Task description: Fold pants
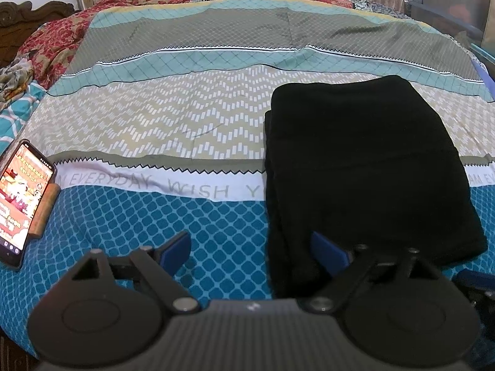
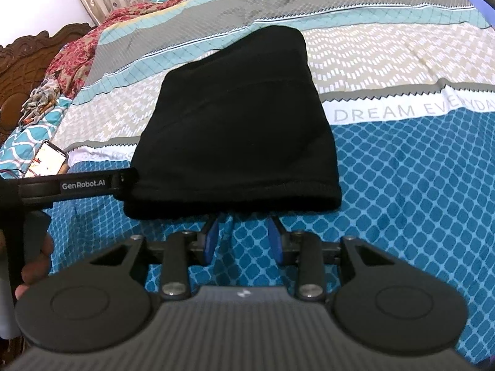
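The black pants (image 1: 365, 167) lie folded into a thick rectangle on the patterned bedsheet (image 1: 185, 117). My left gripper (image 1: 252, 249) stands wide open at their near left corner. Its right finger (image 1: 328, 250) is over the cloth and its left finger (image 1: 176, 247) over bare sheet; neither pad presses. In the right wrist view the pants (image 2: 238, 123) fill the middle. My right gripper (image 2: 243, 235) is partly open just short of the near hem, with only sheet between its fingers. The left gripper's finger (image 2: 80, 185) reaches the pants' corner from the left.
A lit phone (image 1: 21, 201) rests on a wooden stand at the bed's left edge. A crumpled red floral blanket (image 1: 52, 43) and a carved headboard (image 2: 18, 71) are at the far left. A hand (image 2: 34, 259) holds the left gripper's handle. Curtains hang behind the bed.
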A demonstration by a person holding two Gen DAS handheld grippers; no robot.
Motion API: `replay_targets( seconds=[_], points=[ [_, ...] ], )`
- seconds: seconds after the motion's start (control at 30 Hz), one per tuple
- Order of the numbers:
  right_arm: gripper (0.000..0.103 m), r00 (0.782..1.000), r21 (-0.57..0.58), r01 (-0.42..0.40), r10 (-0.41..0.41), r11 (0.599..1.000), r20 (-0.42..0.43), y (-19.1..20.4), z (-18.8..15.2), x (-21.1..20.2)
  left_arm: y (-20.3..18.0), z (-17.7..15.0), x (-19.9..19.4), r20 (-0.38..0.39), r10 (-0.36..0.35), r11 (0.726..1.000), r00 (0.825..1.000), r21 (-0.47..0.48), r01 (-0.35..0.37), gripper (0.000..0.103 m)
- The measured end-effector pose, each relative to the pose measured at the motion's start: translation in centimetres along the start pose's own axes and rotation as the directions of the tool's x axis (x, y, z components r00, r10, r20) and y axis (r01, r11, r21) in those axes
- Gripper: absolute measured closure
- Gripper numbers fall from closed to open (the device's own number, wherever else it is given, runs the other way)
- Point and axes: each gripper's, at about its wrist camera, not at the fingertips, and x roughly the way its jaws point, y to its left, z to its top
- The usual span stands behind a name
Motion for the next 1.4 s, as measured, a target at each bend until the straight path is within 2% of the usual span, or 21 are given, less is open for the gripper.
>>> replay_targets(
  seconds=[0.57,1.4],
  points=[
    [0.060,0.999,0.019,0.002,-0.001,1.000,-0.038,-0.7,-0.1,0.8,-0.1,-0.1,0.6,0.006,0.014,1.000,1.000,0.008,-0.014,0.007],
    [0.042,0.998,0.009,-0.033,0.033,0.999,-0.052,-0.9,-0.1,1.2,0.3,-0.2,0.8,0.001,0.009,1.000,1.000,-0.007,-0.009,0.000]
  ],
)
